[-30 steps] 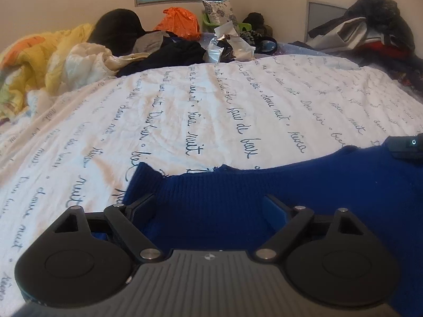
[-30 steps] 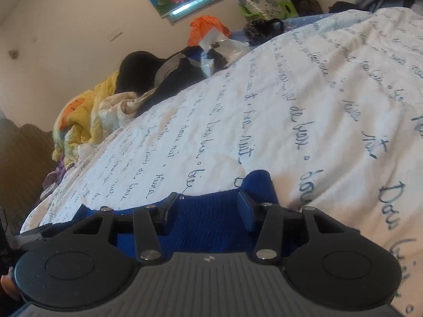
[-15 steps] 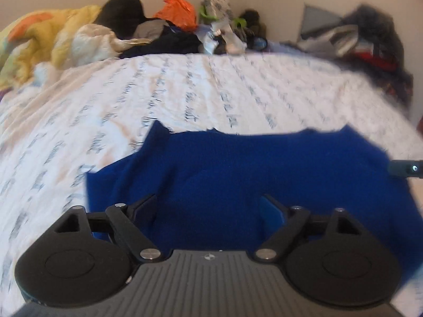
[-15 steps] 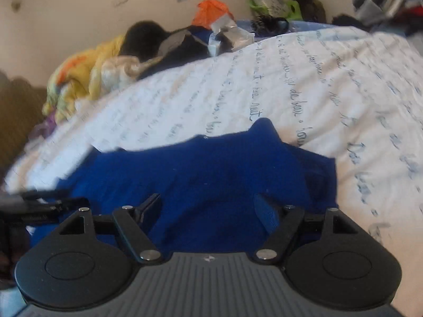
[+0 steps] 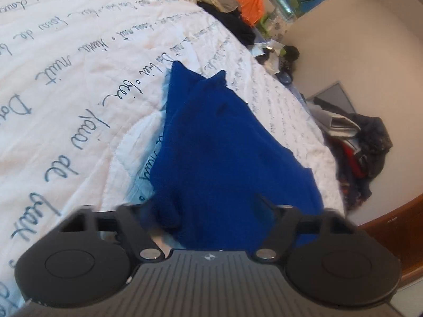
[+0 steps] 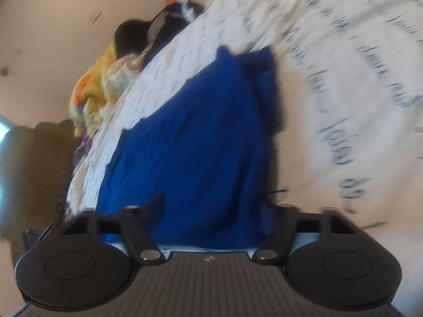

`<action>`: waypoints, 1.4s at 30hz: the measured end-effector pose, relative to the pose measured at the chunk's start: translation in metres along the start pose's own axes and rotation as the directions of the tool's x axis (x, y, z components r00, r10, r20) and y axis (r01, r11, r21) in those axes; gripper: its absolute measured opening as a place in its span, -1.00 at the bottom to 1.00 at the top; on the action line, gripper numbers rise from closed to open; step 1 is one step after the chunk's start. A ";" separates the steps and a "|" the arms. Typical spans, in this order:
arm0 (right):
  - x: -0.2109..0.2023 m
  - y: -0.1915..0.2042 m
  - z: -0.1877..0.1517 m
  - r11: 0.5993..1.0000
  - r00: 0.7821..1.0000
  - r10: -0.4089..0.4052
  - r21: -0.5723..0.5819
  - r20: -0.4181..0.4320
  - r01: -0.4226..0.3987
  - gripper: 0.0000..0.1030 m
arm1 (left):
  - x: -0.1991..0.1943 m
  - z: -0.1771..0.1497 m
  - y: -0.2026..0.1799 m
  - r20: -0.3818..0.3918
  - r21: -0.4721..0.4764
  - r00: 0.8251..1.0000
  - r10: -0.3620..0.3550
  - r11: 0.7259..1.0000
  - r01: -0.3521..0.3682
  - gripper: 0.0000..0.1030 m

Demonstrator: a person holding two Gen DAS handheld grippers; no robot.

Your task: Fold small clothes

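A blue knit garment (image 5: 224, 145) lies on the white bedspread (image 5: 66, 79) with dark script lettering. In the left wrist view it stretches away from my left gripper (image 5: 206, 206), whose fingers stand wide apart over its near edge, with cloth between them but not pinched. In the right wrist view the same blue garment (image 6: 198, 132) lies in front of my right gripper (image 6: 211, 206), also wide open above the near edge. Both views are tilted and blurred.
A heap of clothes and an orange bag (image 5: 248, 5) lies at the head of the bed. Dark clothes (image 5: 362, 145) are piled beside the bed on the right. A yellow blanket (image 6: 92, 92) lies at the far left in the right wrist view.
Both grippers have pulled back and rolled sideways, so more of the blue garment shows. Its cloth now lies flatter and longer on the bed. Both jaws stay open.
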State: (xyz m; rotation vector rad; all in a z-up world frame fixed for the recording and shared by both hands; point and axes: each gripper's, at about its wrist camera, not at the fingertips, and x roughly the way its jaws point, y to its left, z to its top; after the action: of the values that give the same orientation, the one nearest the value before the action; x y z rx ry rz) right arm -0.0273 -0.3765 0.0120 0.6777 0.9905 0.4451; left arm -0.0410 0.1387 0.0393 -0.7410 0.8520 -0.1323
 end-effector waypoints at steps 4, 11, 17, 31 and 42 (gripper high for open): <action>0.007 0.008 0.009 0.999 0.999 -0.030 -0.042 -0.030 0.029 -0.80 | -0.002 0.012 0.003 -0.040 -0.035 0.998 0.041 0.998 -0.043 -0.84; -0.039 0.012 -0.009 0.992 0.997 -0.066 -0.113 -0.037 0.062 -0.82 | -0.041 0.011 0.010 -0.020 0.136 0.990 0.140 0.981 -0.136 -0.82; -0.052 0.004 -0.004 0.995 0.995 -0.077 -0.058 0.064 0.081 -0.47 | -0.055 0.032 0.009 0.106 0.123 0.978 0.181 0.973 -0.194 0.18; 0.113 0.045 0.146 0.888 0.951 -0.241 -0.352 0.191 0.296 -0.33 | 0.163 0.118 -0.095 0.196 0.518 0.929 0.315 0.771 -0.370 -0.68; 0.110 0.039 0.133 0.904 0.934 -0.230 -0.296 0.272 0.309 -0.56 | 0.147 0.100 -0.103 0.349 0.579 0.878 0.328 0.661 -0.477 -0.41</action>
State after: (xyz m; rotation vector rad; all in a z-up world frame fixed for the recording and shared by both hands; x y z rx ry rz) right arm 0.1402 -0.3217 0.0221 0.2681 0.7491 0.2702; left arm 0.1479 0.0586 0.0544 0.1171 0.6750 0.0585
